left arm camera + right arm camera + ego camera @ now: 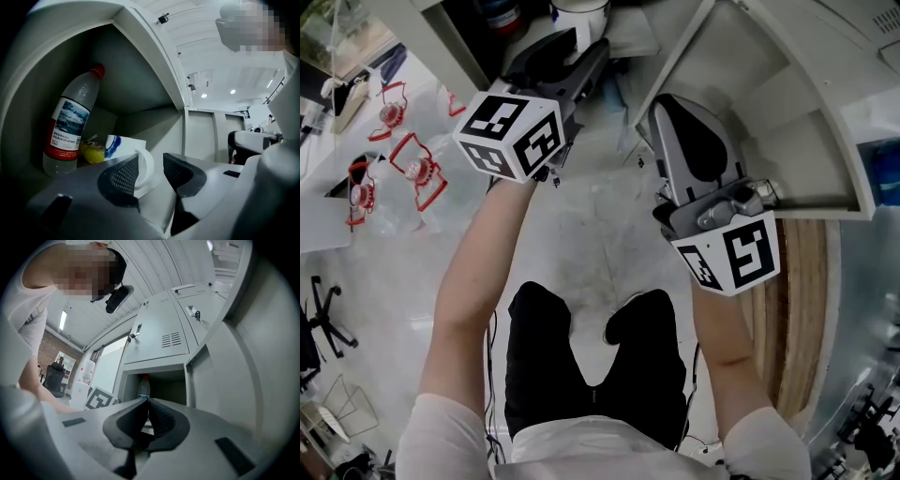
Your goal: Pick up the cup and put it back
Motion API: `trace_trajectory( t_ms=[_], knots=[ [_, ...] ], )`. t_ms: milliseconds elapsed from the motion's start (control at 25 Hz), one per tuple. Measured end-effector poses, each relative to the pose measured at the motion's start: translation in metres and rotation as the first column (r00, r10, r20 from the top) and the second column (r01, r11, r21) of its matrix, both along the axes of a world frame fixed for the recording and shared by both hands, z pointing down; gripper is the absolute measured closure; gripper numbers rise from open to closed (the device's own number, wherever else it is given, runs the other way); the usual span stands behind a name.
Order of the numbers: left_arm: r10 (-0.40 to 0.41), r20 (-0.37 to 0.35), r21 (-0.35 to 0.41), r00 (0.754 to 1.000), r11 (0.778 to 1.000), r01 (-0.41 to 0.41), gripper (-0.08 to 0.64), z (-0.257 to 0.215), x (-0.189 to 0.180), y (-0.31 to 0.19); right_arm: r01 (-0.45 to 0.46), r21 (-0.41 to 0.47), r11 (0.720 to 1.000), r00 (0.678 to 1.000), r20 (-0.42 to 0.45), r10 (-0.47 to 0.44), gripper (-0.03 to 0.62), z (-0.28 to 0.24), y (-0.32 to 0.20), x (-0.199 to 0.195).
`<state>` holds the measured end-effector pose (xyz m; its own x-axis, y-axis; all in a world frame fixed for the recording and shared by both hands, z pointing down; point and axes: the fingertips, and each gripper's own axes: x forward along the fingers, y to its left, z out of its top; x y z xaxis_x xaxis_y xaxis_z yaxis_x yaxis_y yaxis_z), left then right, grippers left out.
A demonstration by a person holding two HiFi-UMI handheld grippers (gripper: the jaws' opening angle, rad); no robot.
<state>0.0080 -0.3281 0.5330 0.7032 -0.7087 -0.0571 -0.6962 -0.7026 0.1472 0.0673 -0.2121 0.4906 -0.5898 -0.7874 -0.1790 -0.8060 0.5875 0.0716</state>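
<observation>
The cup, stood in the locker beside the bottle with its handle between the left gripper's parted jaws (right gripper clenched empty), could be tipped against the bottle if gripped off-centre.

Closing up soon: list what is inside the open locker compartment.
A water bottle, a white cup, and something yellow between them. The left tongs hide the cup's base.

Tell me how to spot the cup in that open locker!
Look inside the open grey locker compartment. A tall clear bottle with a red cap stands at the left, something yellow beside it, and the cup sits just right of those. It is the only white thing there, short, with a blue mark and a curved handle.
</observation>
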Motion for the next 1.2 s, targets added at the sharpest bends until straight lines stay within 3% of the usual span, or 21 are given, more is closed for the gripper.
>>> trace_trajectory(
  t_ms=[360, 520, 760, 920, 1200],
  knots=[
    [-0.004, 0.000, 0.003, 1.000, 1.000, 0.004, 0.454, 0.006, 0.003, -0.007, 0.001, 0.014, 1.000, 1.000, 0.018, -0.002, 0.574, 0.009, 0.003, -0.002],
    [0.045, -0.019, 0.003, 0.999, 0.999, -0.045, 0.485, 0.005, 0.010, -0.010, -0.005, 0.007, 1.000, 1.000, 0.024, 0.005, 0.574, 0.009, 0.002, 0.001],
    [0.092, -0.099, 0.093, 0.991, 0.992, -0.083, 0.502, -0.008, 0.007, -0.006, -0.006, -0.001, 1.000, 0.999, 0.033, 0.006, 0.574, 0.011, -0.004, 0.003],
    [0.123, -0.071, 0.135, 0.990, 0.984, -0.112, 0.508, -0.004, 0.010, -0.001, -0.007, -0.011, 1.000, 0.999, 0.036, 0.007, 0.575, 0.013, -0.006, 0.003],
    [0.166, -0.061, 0.139, 0.984, 0.978, -0.156, 0.509, -0.008, 0.011, 0.011, -0.005, -0.029, 1.000, 0.999, 0.044, 0.007, 0.575, 0.007, -0.004, 0.004]
  ],
)
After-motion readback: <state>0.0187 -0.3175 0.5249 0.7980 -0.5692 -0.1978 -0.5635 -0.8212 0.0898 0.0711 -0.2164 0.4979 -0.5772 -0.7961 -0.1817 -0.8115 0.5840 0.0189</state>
